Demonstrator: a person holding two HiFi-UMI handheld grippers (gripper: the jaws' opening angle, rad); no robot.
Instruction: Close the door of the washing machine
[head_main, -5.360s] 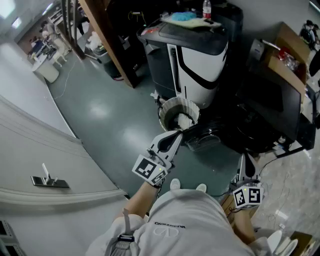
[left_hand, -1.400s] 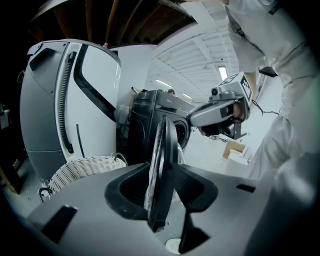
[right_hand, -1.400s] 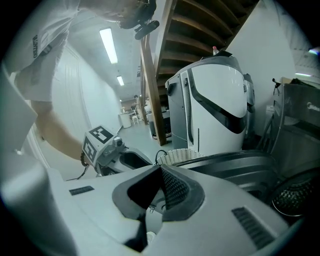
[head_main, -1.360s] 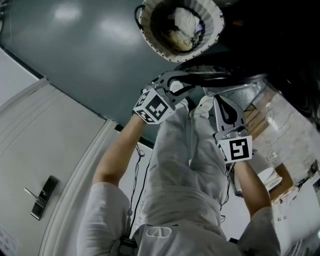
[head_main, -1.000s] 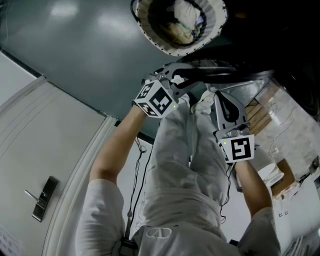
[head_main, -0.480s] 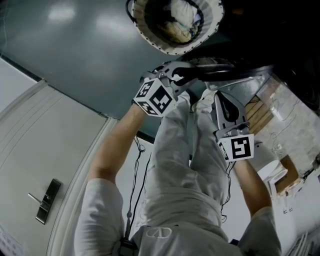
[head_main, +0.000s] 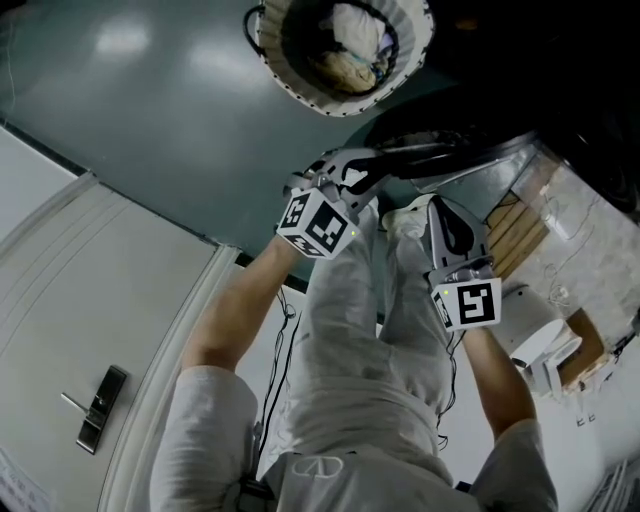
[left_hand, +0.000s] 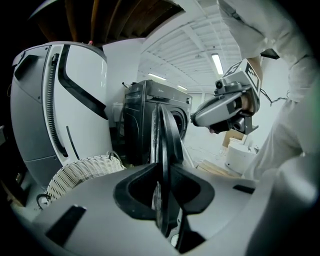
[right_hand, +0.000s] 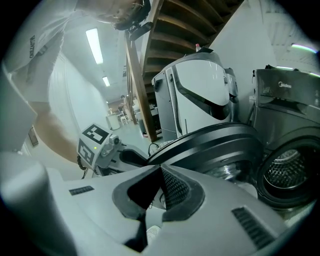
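The washing machine (left_hand: 141, 116) stands dark, and its round door (left_hand: 163, 142) hangs open, edge-on to me in the left gripper view. My left gripper (left_hand: 162, 172) has the door's rim between its jaws, and they are closing onto it. In the head view this gripper (head_main: 366, 166) reaches the door's dark rim (head_main: 440, 150). From the right gripper view the door (right_hand: 220, 145) sits in front of the drum opening (right_hand: 286, 172). My right gripper (right_hand: 160, 172) is shut and empty, close beside the door (head_main: 441, 216).
A white wicker basket (head_main: 412, 60) holding cloth stands on the floor just beyond the door. Behind it is a tall white and black appliance (left_hand: 45, 105). Cardboard boxes and a white tub (head_main: 545, 350) lie at the right. My legs (head_main: 370, 330) fill the middle.
The left gripper's jaws have narrowed around the door's rim. The right gripper has drifted slightly, still shut. The head view has shifted a little.
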